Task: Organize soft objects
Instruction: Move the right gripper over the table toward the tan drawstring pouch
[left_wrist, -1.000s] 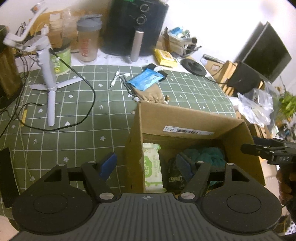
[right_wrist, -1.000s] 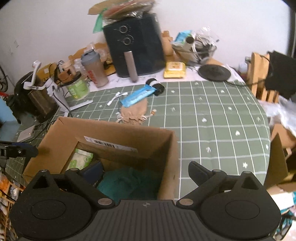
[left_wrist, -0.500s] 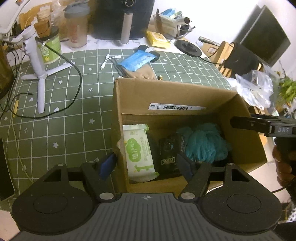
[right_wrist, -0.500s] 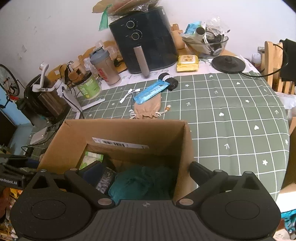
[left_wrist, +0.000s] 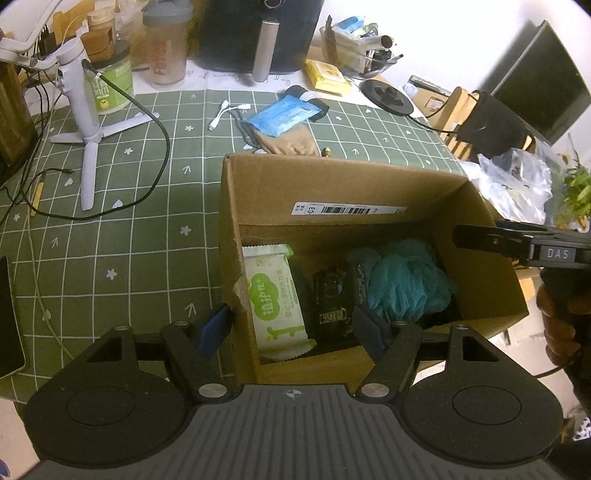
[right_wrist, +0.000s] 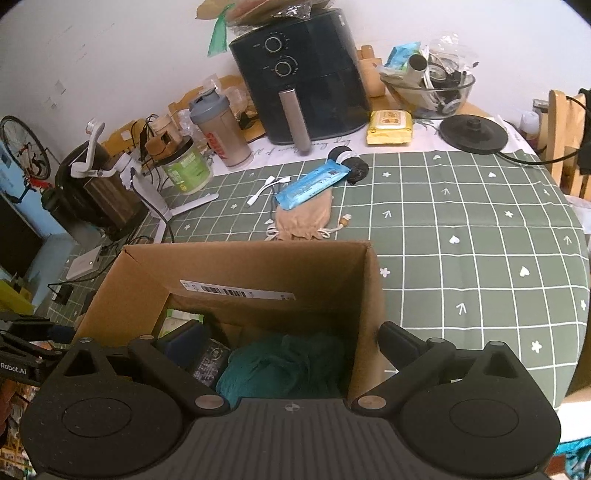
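Both claws are poised over the open cardboard box (left_wrist: 258, 192), which sits on the desk (left_wrist: 155, 236) with its green grid cloth. The left claw (left_wrist: 291, 328) stands apart, straddling the box's near left corner: one blue-padded finger outside the left wall, the other inside the box, clamping nothing. The right claw (right_wrist: 291, 341) is apart too, astride the box's right wall, one finger down inside, the other outside over the cloth, nothing between its pads. Inside the box, side by side along the bottom: a white-and-green wipes pack (left_wrist: 275, 295) against the left wall, a black pouch (left_wrist: 332, 295) in the middle, and a teal fluffy bundle (left_wrist: 402, 280) on the right, touching the pouch. From the right wrist view the teal bundle (right_wrist: 280, 365) fills the box's near right corner. Beyond the box, out on the cloth, a tan drawstring bag (right_wrist: 303, 218) lies with a blue packet (right_wrist: 314, 182) resting across its top edge, and a white cable adapter (right_wrist: 266, 188) sits just beside them. A black air fryer (right_wrist: 303, 74) stands at the back of the desk.
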